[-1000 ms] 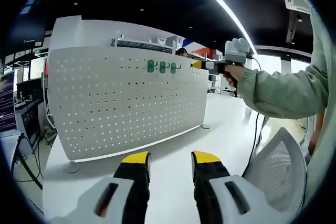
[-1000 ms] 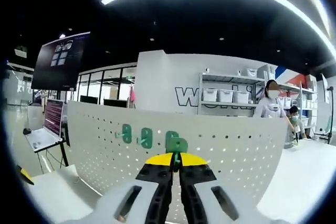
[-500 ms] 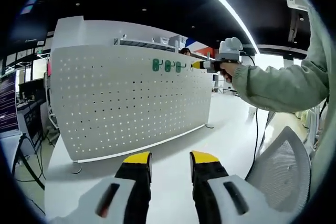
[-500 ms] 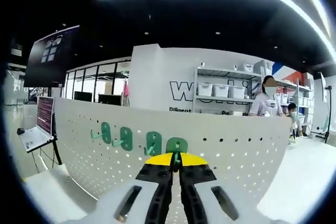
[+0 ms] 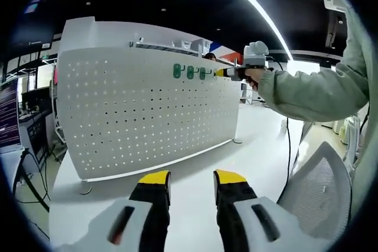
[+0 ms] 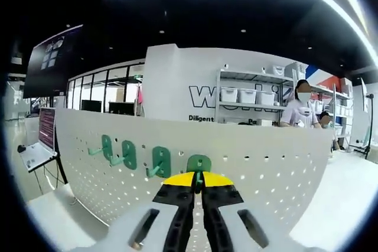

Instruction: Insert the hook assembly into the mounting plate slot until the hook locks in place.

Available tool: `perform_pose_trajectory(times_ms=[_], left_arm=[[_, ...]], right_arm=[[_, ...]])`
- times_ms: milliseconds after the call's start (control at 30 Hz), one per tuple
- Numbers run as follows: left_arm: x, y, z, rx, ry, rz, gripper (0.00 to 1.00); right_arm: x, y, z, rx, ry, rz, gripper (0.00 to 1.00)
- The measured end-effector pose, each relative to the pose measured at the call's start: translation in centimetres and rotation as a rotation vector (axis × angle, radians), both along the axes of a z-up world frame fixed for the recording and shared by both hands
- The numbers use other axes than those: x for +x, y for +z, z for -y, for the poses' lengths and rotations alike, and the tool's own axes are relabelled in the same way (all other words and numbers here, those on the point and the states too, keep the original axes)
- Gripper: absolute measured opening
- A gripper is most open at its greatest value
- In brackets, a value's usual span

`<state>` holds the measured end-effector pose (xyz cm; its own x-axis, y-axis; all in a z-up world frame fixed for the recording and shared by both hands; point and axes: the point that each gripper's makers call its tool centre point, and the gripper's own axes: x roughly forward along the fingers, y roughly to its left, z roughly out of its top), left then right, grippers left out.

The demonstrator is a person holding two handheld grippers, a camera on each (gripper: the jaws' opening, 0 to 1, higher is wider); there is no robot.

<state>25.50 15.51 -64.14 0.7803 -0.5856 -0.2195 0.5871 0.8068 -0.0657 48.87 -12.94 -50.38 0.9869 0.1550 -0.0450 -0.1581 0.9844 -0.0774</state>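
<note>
White pegboard [image 6: 254, 169]: right claw [image 6: 198, 179] pinching green hook [image 6: 199, 164] against it.

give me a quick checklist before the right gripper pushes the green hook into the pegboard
1. Right gripper shut on the green hook: ok.
2. Hook up against the white pegboard, in line with the three mounted green hooks: ok.
3. Hook pegs seated in the holes: cannot tell, the jaws cover them.
4. Left gripper open, low over the table and away from the board: ok.
5. Pegboard and hooks visible in the left gripper view: ok.
</note>
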Motion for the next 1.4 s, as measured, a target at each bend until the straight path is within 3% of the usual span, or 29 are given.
perform_pose_trajectory(times_ms=[100,167,667,1400], left_arm=[[0.0,-0.1,0.0,0.000,0.001,-0.002,0.30],[0.0,-0.2,0.0,-0.001,0.001,-0.005,0.30],[0.1,-0.4,-0.2,-0.004,0.006,-0.009,0.30],[0.4,-0.2,-0.1,-0.002,0.003,-0.005,0.30]], right_arm=[[0.2,0.1,0.0,0.028,0.001,-0.001,0.02],[0.4,0.0,-0.1,-0.001,-0.002,-0.002,0.02],[1.1,0.0,0.5,-0.012,-0.021,-0.002,0.01],[1.2,-0.1,0.3,0.004,-0.010,-0.012,0.02]])
